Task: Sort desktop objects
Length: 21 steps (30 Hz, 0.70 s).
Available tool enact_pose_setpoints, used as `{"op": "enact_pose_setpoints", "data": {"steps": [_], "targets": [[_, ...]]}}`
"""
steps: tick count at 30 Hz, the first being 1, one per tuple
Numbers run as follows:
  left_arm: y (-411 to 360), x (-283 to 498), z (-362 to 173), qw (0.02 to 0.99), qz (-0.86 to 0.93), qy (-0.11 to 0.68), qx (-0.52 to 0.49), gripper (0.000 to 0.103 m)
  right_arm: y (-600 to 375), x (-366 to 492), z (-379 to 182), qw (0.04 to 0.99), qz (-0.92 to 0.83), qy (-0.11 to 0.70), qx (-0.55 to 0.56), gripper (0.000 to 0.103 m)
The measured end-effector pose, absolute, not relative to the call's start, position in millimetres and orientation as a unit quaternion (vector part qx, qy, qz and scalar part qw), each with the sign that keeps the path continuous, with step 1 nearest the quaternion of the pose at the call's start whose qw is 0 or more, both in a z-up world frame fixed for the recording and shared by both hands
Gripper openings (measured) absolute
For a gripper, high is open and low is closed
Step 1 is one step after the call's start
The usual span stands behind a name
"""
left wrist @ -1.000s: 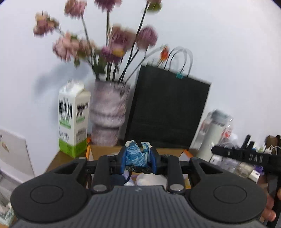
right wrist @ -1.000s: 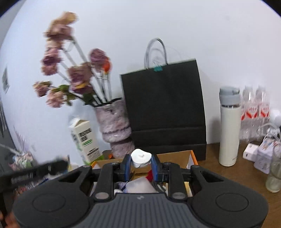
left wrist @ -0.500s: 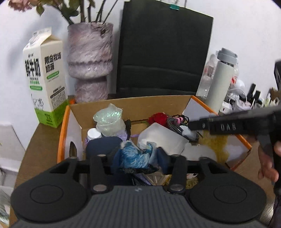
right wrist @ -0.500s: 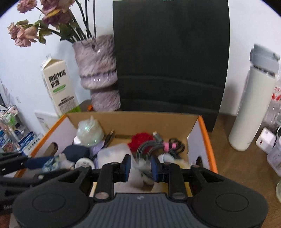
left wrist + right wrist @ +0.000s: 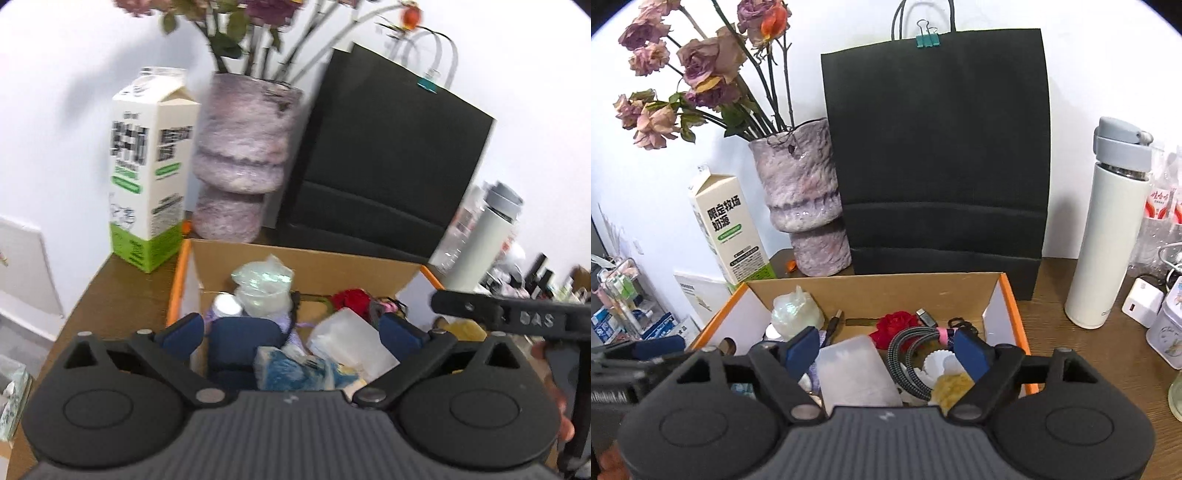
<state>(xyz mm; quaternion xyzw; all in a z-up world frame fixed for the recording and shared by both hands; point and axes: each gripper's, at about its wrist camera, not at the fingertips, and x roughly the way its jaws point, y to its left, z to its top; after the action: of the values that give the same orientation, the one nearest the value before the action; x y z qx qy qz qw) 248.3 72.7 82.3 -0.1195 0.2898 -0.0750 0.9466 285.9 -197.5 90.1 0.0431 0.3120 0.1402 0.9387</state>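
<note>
Over the box [image 5: 1010,295] on the counter [image 5: 1071,343], my left tool [image 5: 291,334] and right tool [image 5: 890,352] are both opening wide with nothing pinched, so the blue packet [image 5: 295,373] lies loose inside, dropped there for sorting.

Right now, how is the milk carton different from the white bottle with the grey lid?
The milk carton is a square paper box with a green base and printed text; the white bottle is a smooth round cylinder. The carton stands left of the cardboard box, the bottle right of it. Both stand upright on the wooden desk.
</note>
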Motion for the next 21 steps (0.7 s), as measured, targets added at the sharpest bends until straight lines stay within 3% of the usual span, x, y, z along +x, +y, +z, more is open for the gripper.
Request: {"op": "enact_pose_setpoints", "data": {"steps": [8, 12, 21], "targets": [[67, 241, 89, 0.953, -0.043, 0.282, -0.104, 0.103, -192, 266, 110, 0.951, 0.126, 0.282, 0.013, 0.082], [50, 219, 98, 0.960, -0.042, 0.261, -0.088, 0.103, -201, 243, 116, 0.959, 0.125, 0.249, 0.052, 0.086], [26, 159, 97, 0.966, 0.005, 0.256, -0.029, 0.103, -199, 188, 93, 0.956, 0.109, 0.270, 0.032, 0.086]]}}
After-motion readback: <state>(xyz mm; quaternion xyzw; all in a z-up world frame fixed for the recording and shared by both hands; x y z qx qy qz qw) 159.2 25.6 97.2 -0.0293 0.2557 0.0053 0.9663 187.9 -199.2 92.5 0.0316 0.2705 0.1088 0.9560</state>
